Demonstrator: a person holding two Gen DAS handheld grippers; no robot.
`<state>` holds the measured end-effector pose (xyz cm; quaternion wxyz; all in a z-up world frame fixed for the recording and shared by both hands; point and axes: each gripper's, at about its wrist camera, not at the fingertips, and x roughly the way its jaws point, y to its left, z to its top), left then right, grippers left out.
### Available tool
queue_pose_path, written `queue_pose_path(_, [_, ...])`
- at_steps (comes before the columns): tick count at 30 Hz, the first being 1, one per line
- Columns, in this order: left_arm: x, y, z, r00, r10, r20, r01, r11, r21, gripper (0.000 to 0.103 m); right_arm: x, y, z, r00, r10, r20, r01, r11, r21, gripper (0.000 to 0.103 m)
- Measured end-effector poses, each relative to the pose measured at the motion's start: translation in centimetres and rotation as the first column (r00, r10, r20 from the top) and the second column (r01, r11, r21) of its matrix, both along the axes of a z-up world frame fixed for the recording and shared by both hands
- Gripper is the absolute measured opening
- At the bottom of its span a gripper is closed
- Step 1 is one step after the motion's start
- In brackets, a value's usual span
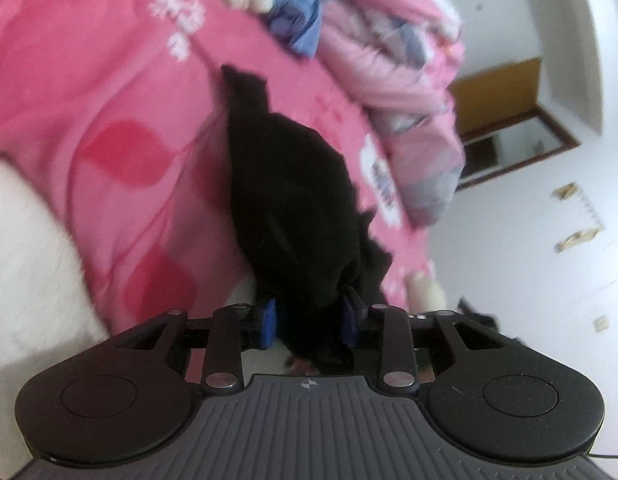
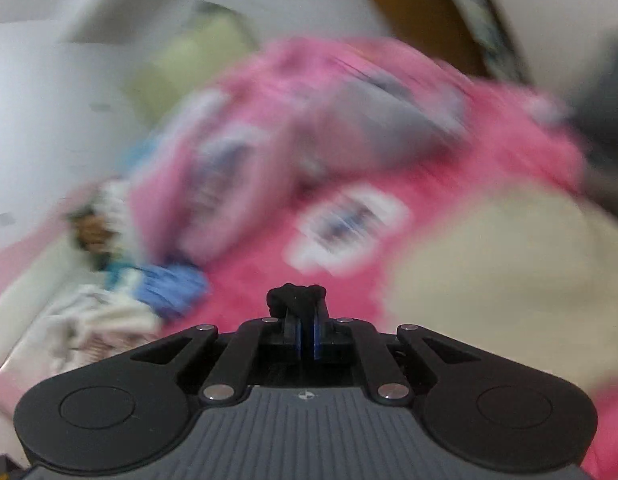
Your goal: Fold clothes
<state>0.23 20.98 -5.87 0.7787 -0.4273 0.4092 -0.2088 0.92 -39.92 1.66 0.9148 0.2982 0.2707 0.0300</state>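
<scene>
Left gripper (image 1: 309,318) is part-way closed with a thick bunch of the black garment (image 1: 293,200) filling the gap between its blue pads (image 1: 269,322); the cloth bulges over and past both pads, so it reads as clamped on that bunch. From there the black garment stretches away from the jaws across the pink floral bedsheet (image 1: 121,100), narrowing to a point at its far end, with a ragged edge trailing on the right side. A crumpled pink quilt (image 1: 397,92) is heaped beyond it, with a blue cloth (image 1: 301,20) bunched at the quilt's near edge and something white and fluffy (image 1: 25,240) at the left border of the left wrist view. White wall (image 1: 549,240) and a wood-framed opening to the right. Right gripper (image 2: 307,334) has its jaws nearly together, pinching a small wad of black fabric (image 2: 295,298) that pokes up just above the fingertips; can't tell from the right wrist view if it's the same garment. That view is heavily motion-blurred: pink bedding (image 2: 269,272) ahead, a cream-coloured mass (image 2: 489,272) at right, blue and white clothes (image 2: 165,288) piled at left, pale green shape (image 2: 189,68) further back. Nothing sharper is readable there.
</scene>
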Motion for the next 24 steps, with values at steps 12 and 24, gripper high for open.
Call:
queue_pose_path(12, [-2.0, 0.3, 4.1, 0.996, 0.047, 0.081, -0.062, 0.981, 0.185, 0.032, -3.7, -3.0, 0.6, 0.991, -0.037, 0.130, 0.020, 0.991, 0.133, 0.006])
queue_pose_path(24, [6.0, -12.9, 6.7, 0.913, -0.374, 0.164, 0.283, 0.868, 0.408, 0.064, -7.1, -3.5, 3.0, 0.963, -0.073, 0.261, 0.039, 0.990, 0.132, 0.006])
